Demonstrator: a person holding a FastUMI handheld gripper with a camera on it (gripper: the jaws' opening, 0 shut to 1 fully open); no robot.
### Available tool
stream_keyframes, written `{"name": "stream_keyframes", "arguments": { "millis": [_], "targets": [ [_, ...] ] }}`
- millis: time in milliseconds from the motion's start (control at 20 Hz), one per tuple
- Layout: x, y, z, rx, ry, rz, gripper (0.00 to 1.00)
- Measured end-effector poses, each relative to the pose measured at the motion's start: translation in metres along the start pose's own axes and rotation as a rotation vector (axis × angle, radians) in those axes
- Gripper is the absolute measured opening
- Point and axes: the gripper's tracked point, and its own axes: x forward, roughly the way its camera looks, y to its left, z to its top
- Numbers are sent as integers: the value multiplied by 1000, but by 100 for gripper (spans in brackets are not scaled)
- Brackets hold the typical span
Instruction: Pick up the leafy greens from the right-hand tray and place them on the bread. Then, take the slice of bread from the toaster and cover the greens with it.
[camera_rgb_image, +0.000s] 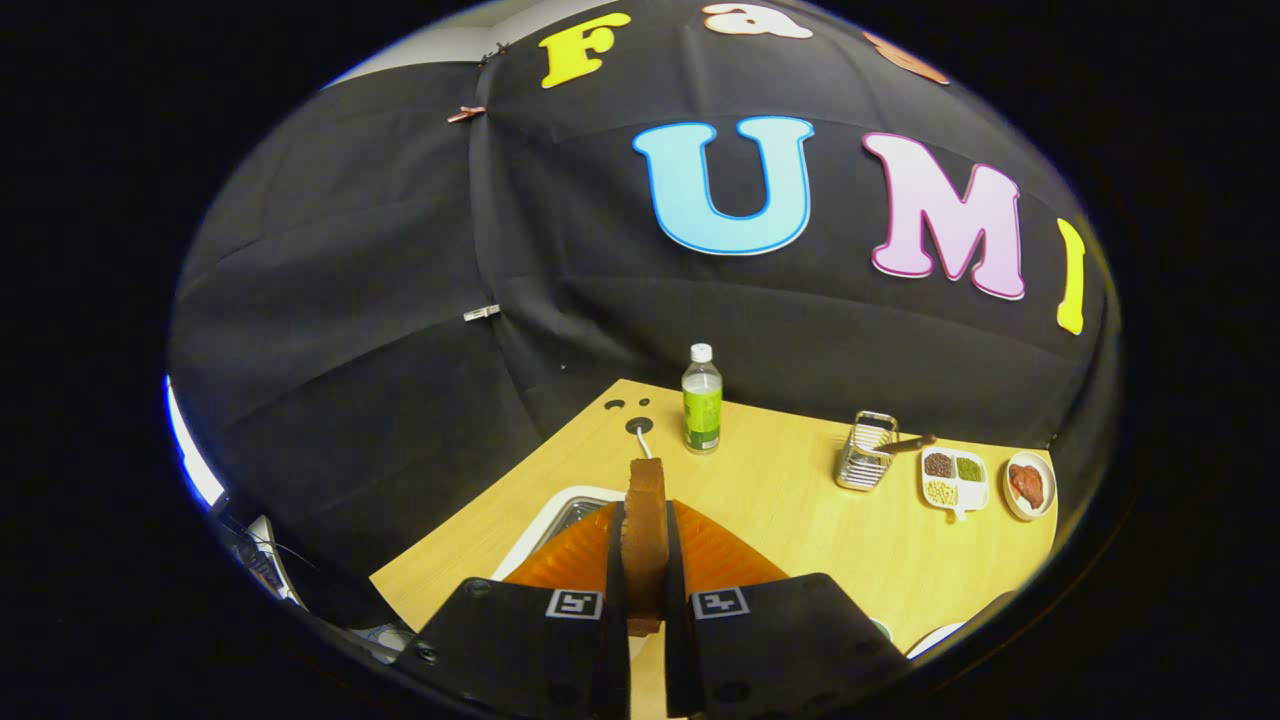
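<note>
A brown slice of bread stands on edge between the two fingers of my gripper, which is shut on it. The slice is lifted above the wooden table and sticks out ahead of the fingertips. Just below and behind the fingers on the left shows part of the white toaster with its metal slot. The leafy greens and the other bread are hidden from me.
Beyond the fingers stands a bottle with a green label, near a cable hole with a white cord. Further right are a wire rack, a white divided dish of beans and a small plate of reddish food.
</note>
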Motion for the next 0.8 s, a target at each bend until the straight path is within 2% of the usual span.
{"name": "stream_keyframes", "arguments": {
  "millis": [300, 800],
  "targets": [
    [-20, -67, -41, 79, 68, -83, 18],
    [-34, -129, -123, 243, 179, -117, 18]
  ]
}}
